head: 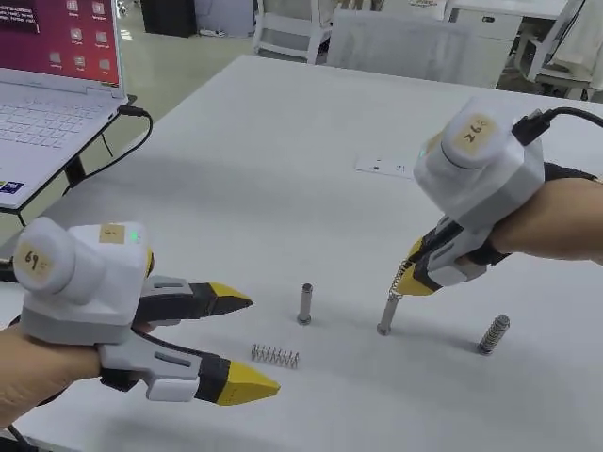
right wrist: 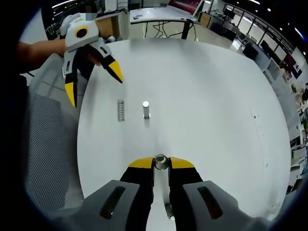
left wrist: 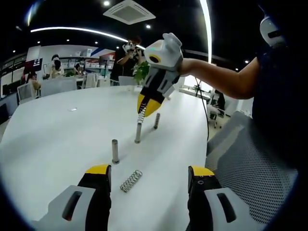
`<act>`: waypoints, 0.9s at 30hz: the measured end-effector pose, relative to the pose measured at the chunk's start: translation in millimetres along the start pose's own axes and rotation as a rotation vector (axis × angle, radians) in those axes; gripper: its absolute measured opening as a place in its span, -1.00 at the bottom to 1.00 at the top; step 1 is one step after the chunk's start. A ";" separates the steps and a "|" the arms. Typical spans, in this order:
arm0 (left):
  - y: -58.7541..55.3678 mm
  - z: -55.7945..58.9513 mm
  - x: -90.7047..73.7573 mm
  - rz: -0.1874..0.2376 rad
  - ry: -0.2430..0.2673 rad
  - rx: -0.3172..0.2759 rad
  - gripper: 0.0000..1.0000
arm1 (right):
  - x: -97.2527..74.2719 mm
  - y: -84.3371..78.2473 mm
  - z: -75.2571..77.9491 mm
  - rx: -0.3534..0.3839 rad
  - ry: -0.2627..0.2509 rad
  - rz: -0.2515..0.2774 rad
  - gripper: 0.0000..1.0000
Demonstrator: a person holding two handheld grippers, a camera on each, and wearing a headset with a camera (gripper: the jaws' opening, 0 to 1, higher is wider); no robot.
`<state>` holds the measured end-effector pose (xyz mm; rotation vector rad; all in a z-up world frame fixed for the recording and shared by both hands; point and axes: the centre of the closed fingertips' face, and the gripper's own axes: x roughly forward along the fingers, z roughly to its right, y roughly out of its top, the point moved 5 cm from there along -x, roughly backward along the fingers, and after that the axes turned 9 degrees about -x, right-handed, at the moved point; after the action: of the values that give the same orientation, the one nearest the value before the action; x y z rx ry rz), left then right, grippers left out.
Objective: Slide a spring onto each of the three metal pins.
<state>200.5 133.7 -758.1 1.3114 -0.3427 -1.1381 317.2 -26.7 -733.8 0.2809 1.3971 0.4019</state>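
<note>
Three metal pins stand on the white table [head: 236,169]. The bare left pin [head: 304,303] [left wrist: 115,151] [right wrist: 146,109] has a loose spring [head: 274,355] [left wrist: 131,180] [right wrist: 121,109] lying beside it. My right gripper [head: 407,280] [right wrist: 161,162] is shut on a spring [head: 399,280] [left wrist: 141,113], holding it at the top of the middle pin [head: 386,315] [left wrist: 138,134]. The right pin [head: 493,333] [left wrist: 156,120] wears a spring. My left gripper [head: 245,344] [left wrist: 149,173] is open, its jaws on either side of the loose spring and short of it.
An open laptop [head: 57,85] stands at the far left with a black cable [head: 132,141] trailing off it. A small white card [head: 384,168] lies mid-table. Chairs and desks stand beyond the far edge, and people are in the background of the left gripper view.
</note>
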 end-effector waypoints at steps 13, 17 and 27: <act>-0.6 -0.4 -0.6 -0.002 -0.002 -0.001 0.16 | 11.5 -2.8 -0.2 0.008 0.021 -0.012 -0.83; -1.0 -0.5 -0.9 -0.004 -0.002 -0.002 0.15 | 17.0 -4.1 -1.4 0.007 0.026 -0.020 -0.83; -0.8 -0.2 -0.7 -0.005 -0.003 -0.002 0.14 | 29.7 -9.3 -3.5 0.016 0.043 -0.039 -0.83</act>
<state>199.9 134.5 -758.6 1.3093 -0.3402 -1.1446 318.3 -22.4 -764.8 0.2594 1.4464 0.3669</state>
